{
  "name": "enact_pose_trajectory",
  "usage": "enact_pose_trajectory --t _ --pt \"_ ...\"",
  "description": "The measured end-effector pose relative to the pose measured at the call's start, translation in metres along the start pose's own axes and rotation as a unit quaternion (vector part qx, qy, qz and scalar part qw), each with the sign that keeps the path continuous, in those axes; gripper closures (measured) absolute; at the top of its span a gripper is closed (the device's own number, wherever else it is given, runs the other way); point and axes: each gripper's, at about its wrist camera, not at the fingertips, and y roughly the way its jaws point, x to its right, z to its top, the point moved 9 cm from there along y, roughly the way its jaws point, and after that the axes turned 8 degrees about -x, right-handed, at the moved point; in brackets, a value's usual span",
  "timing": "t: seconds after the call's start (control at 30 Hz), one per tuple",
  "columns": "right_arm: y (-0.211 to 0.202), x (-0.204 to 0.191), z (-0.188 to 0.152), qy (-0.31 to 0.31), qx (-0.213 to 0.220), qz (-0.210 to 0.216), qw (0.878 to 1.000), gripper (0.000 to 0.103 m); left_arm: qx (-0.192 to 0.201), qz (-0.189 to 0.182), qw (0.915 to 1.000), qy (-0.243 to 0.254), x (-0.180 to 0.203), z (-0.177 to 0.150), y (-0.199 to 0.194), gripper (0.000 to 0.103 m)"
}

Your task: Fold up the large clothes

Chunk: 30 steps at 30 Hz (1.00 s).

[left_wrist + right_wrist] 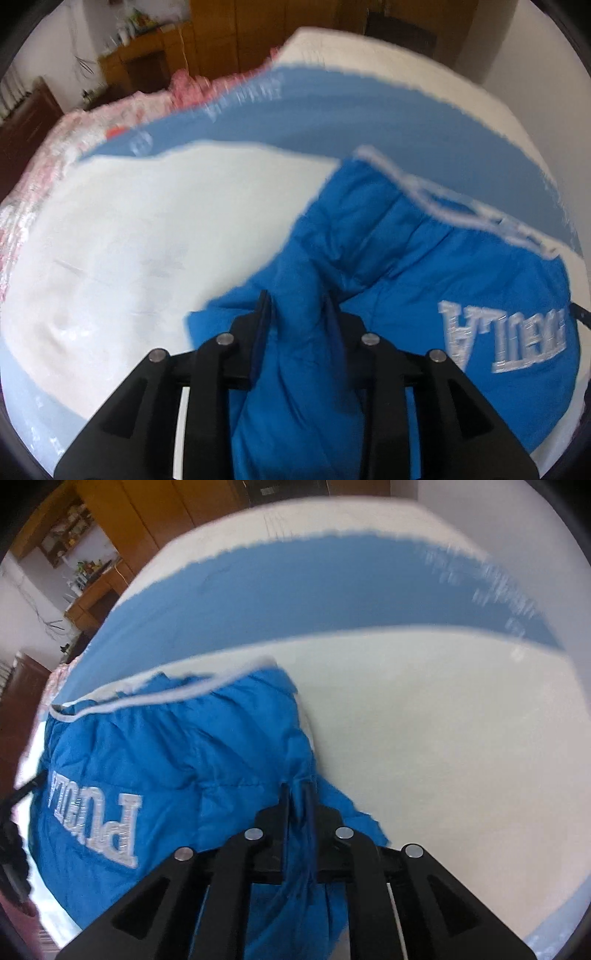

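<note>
On the bed (155, 229), seen from the left wrist, blue shorts (424, 258) with a white-edged waistband lie over the white and blue cover. The left claw (298, 302) is clamped on a thick bunch of their fabric. Beyond it, a pink patterned blanket (40, 177) lies at the bed's far edge.

From the right wrist, the right claw (297, 794) pinches a thin fold of the same shorts (166, 746), its jaws almost together.
</note>
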Motion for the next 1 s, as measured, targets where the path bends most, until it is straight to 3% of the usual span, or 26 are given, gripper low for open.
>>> enact_pose_trajectory --t 0.13,0.2,0.3,0.4,0.77,0.93,1.0 --pt "-0.038 -0.036 -0.008 -0.022 0.051 0.016 0.998 0.094 0.062 -0.004 0.9978 0.021 0.027 -0.003 -0.046 0.069" --pt "-0.042 -0.058 -0.015 -0.036 0.06 0.025 0.997 0.094 0.062 -0.012 0.997 0.045 0.049 -0.013 -0.051 0.068" --pt "-0.038 -0.092 -0.028 -0.07 0.075 0.006 0.995 0.094 0.049 -0.026 0.9962 0.068 0.078 -0.028 -0.038 0.068" --pt "-0.023 -0.115 -0.033 -0.08 0.07 0.024 0.994 0.094 0.031 -0.033 0.9959 0.078 0.091 -0.04 -0.019 0.068" --pt "0.037 -0.119 -0.052 -0.066 0.065 0.023 0.995 0.098 0.023 -0.034 0.9941 0.101 0.107 -0.058 0.029 0.068" --pt "0.033 -0.119 -0.049 -0.07 0.057 0.023 0.996 0.099 0.013 -0.03 0.995 0.094 0.108 -0.054 0.028 0.069" --pt "0.016 -0.116 -0.051 -0.055 0.064 0.05 0.995 0.096 0.014 -0.035 0.9948 0.094 0.108 -0.057 0.018 0.069"
